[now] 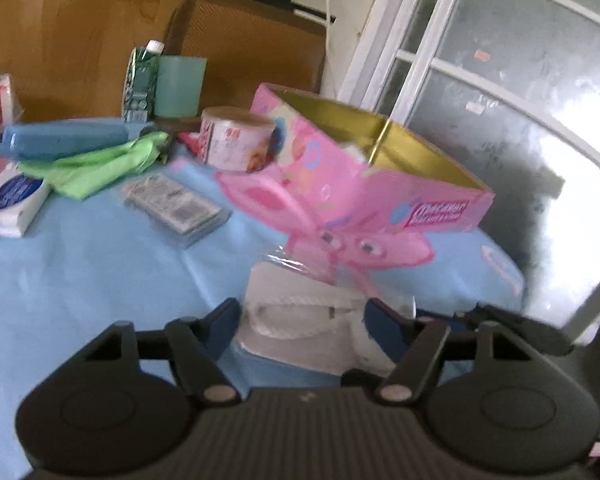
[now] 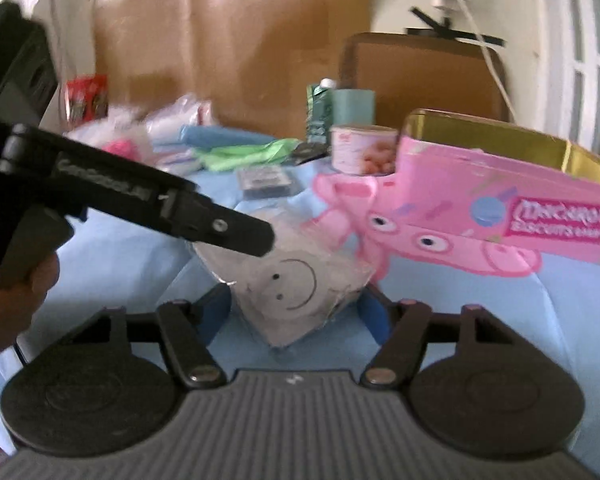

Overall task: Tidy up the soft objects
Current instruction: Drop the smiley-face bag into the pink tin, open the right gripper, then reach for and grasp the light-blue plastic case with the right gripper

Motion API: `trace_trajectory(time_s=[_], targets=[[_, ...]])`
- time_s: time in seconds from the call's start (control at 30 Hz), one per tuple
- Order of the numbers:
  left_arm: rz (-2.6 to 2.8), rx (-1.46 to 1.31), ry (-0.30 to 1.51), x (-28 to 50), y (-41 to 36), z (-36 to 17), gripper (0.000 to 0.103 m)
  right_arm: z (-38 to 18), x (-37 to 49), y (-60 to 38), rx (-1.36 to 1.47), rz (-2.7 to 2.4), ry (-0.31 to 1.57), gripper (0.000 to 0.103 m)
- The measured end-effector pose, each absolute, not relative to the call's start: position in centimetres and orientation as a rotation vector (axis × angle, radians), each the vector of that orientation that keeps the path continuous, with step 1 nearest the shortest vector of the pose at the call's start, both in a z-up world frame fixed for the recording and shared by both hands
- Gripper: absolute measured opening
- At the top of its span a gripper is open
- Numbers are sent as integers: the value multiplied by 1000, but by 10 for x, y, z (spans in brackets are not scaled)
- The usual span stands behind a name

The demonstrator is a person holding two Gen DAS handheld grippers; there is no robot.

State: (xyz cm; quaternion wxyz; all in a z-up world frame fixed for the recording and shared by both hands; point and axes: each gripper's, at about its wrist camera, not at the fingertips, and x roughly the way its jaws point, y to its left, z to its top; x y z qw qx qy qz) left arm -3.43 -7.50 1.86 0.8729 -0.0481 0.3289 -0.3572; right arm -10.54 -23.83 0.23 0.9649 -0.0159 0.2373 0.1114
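Note:
A white soft item in clear plastic wrap, with a smiley face on it (image 2: 292, 288), is held between both grippers above the light blue tablecloth (image 1: 80, 280). My left gripper (image 1: 304, 316) is shut on its far part, where a white rope handle (image 1: 296, 312) shows. My right gripper (image 2: 296, 308) is shut on its near corner. The left gripper's body (image 2: 140, 204) crosses the right wrist view. A pink biscuit tin (image 1: 364, 168) with a gold inside stands open just behind the item; it also shows in the right wrist view (image 2: 500, 200).
On the table behind lie a green cloth (image 1: 100, 164), a blue roll (image 1: 64, 140), a tissue pack (image 1: 12, 200), a flat packet (image 1: 176, 204), a round can (image 1: 236, 140), a teal cup (image 1: 180, 88) and a green bottle (image 1: 140, 80). A window (image 1: 500, 80) is at the right.

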Motion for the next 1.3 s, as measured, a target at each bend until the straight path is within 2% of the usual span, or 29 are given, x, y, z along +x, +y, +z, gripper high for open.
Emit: trace_trajectory(time_s=[0.2,0.43,0.57,0.67,0.77,0.9,1.13,1.3], targets=[[-806,-47,546,-31,-107,67,67,31,-120,-250,-118,118,264,72],[-834,18,467,11,-188,88,67,49,-82,-298,-110,-38,202,72],[-786,54,448,29,-239,92,81,49,-50,-320,-118,-114,181,72],[-734,25,494,39,-252,89,82,40,-17,-328,-180,-233,196,74],[-725,-18,510,31,-238,83,83,31,0,-333,-207,-324,231,74],[-697,-2,480,15,-203,75,83,33,-20,-332,-143,-315,202,74],[-565,7,446,-10,-103,54,88,40,-65,-295,-55,-173,140,74],[-333,24,494,-4,-27,32,88,40,-59,-247,-65,74,221,73]])
